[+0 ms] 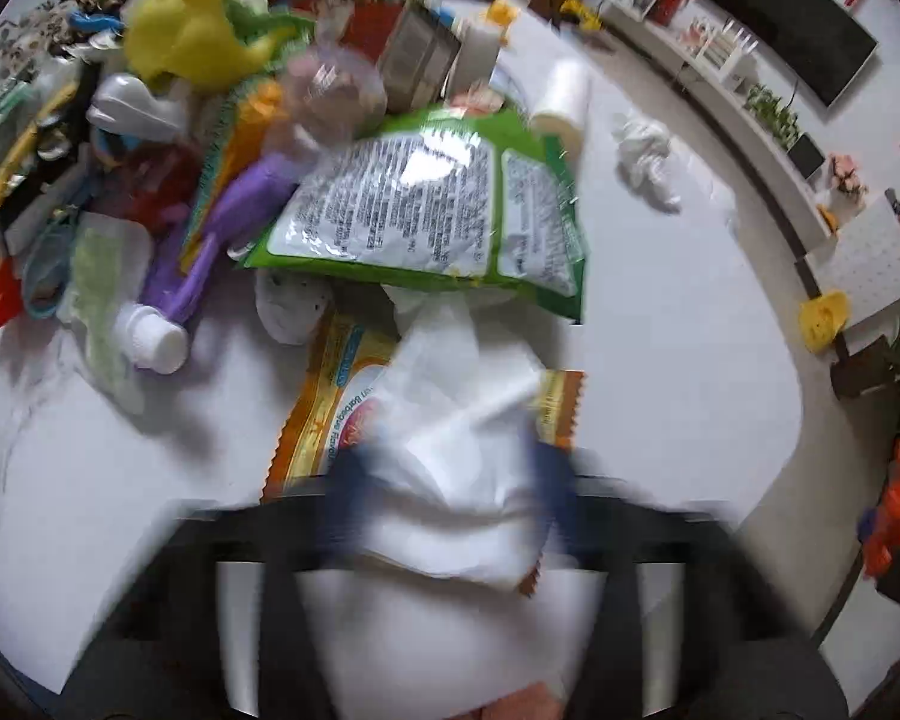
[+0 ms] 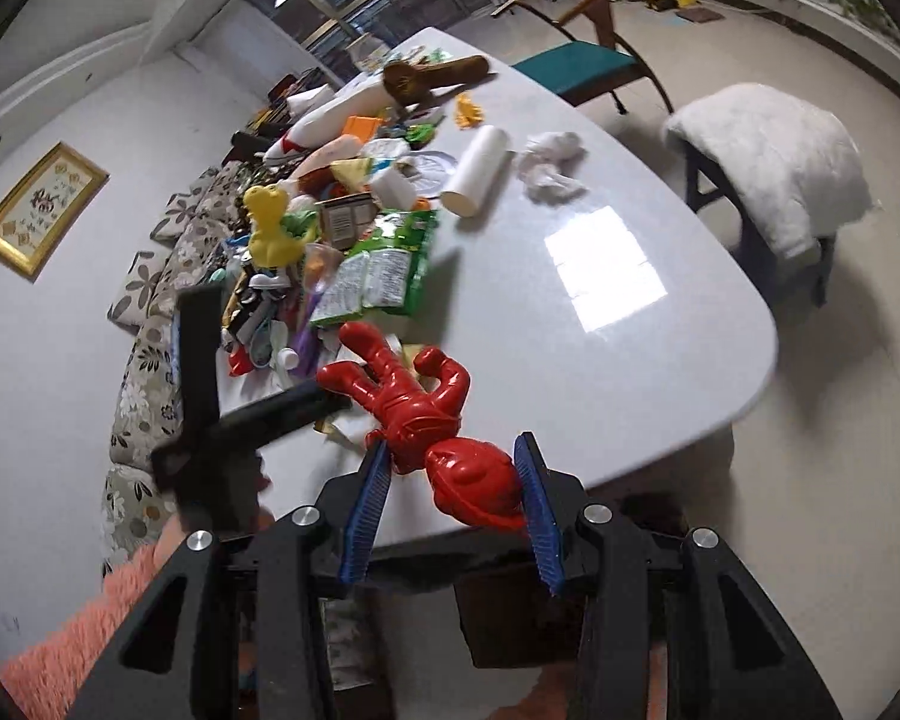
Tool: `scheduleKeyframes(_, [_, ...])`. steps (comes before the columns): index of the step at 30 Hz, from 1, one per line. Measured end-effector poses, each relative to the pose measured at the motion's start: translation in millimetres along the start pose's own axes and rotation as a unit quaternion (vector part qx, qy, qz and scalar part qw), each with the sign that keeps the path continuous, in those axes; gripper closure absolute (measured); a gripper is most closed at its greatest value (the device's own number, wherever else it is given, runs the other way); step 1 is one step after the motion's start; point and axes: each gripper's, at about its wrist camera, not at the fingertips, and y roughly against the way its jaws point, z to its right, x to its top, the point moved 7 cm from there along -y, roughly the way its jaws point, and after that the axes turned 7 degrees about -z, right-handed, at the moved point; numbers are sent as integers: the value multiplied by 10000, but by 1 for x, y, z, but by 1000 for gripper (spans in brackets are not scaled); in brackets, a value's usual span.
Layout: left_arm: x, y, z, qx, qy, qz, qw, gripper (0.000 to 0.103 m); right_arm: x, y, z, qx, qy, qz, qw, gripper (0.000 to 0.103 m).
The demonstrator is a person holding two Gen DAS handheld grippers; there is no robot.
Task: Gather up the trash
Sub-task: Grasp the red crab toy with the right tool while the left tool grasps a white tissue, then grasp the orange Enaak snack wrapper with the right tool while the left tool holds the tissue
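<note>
The left claw [image 1: 450, 480] pinches a white crumpled tissue [image 1: 456, 420] between its blue pads, which press into the paper on both sides; the picture is smeared there, so the exact hold is hard to read. Under the tissue, toward 9 o'clock of it, lies an orange snack wrapper [image 1: 324, 414] flat on the white tabletop [image 1: 678, 360]. Just beyond, at 12 o'clock, a green snack bag [image 1: 426, 210] rests against the heap of toys, next to a purple tube [image 1: 234, 234] with a white cap. A second wad of tissue [image 1: 645, 159] sits well apart at 1 o'clock, near a white roll [image 1: 561, 99].

The right claw [image 2: 450, 498] grips a red plastic toy figure [image 2: 426, 420] by its head end, the blue pads closed on either side, the figure's limbs pointing out toward 11 o'clock over the tabletop's near edge [image 2: 660, 420]. The toy pile with a yellow figure [image 2: 273, 228] lies at 10 o'clock.

The step in hand looks like picking up trash: the tissue is caught and off the tabletop. The next move calls for carrying it to a bin, which neither view shows, and then returning for the wrappers and the far tissue wad. The toy is no trash and probably wants setting aside.
</note>
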Motion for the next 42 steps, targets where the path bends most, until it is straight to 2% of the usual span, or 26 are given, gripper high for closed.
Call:
scheduleKeyframes(1, [1,0,-1,-182,76,-22,9998,82,-2,2,5,-9,-64,27,10000,60])
scheduleKeyframes(3, [2,5,-4,-247,105,28,9996,92,-3,3,7,36,-106,46,9999,60])
scheduleKeyframes(8, [-4,45,-5,-810,176,357,9959,93,-3,-4,2,69,-19,-51,10000,60])
scheduleKeyframes(10, [3,76,-7,-1055,216,712,9916,93,-2,-10,-4,85,44,-87,9999,61])
scheduleKeyframes(12, [7,115,-10,-1371,269,1130,9837,93,0,-15,-12,169,94,-131,9997,61])
scheduleKeyframes(17, [2,205,-16,-1649,206,1960,9664,93,4,-21,-35,227,361,-171,9989,61])
scheduleKeyframes(21, [-36,254,-17,-1446,-147,2381,9603,93,-2,-22,-58,215,771,-249,9965,62])
scheduleKeyframes(22, [-40,255,-14,-1370,-175,2401,9609,93,-5,-21,-64,154,909,-255,9954,62])
scheduleKeyframes(26, [-101,241,-33,-1106,-121,2228,9685,93,-24,-24,-77,-39,1307,-351,9908,67])
scheduleKeyframes(28, [-134,214,-38,-1016,-98,1903,9764,93,-39,-36,-77,-283,1578,-528,9857,72])
scheduleKeyframes(30, [-159,176,-45,-920,25,1490,9845,93,-44,-51,-69,-529,1649,-522,9835,74])
scheduleKeyframes(31, [-168,156,-49,-1042,174,1304,9858,93,-44,-70,-66,-760,1816,-424,9795,67])
scheduleKeyframes(32, [-170,134,-54,-1094,367,1123,9870,93,-44,-90,-58,-1252,1928,-508,9719,43])
scheduleKeyframes(33, [-171,111,-56,-1229,573,924,9864,93,-46,-106,-54,-1413,1943,-650,9685,47])
scheduleKeyframes(34, [-172,100,-56,-1290,654,869,9857,93,-51,-116,-57,-1180,1956,-783,9704,73])
scheduleKeyframes(35, [-172,96,-56,-1227,687,881,9861,93,-54,-117,-59,-1106,1986,-765,9708,77])
scheduleKeyframes(36, [-174,98,-55,-1264,637,965,9852,93,-54,-114,-62,-1015,2044,-645,9715,73])
scheduleKeyframes(38, [-175,102,-55,-1260,574,1054,9847,93,-42,-111,-72,-890,2114,-346,9727,32])
scheduleKeyframes(39, [-174,102,-56,-1296,588,1061,9841,93,-36,-112,-76,-830,2120,-303,9733,27])
scheduleKeyframes(40, [-174,102,-58,-1325,626,1076,9833,93,-24,-117,-85,-753,2147,-252,9734,28])
scheduleKeyframes(42, [-173,98,-65,-1322,736,1090,9825,93,-4,-130,-101,-875,2270,-193,9698,26])
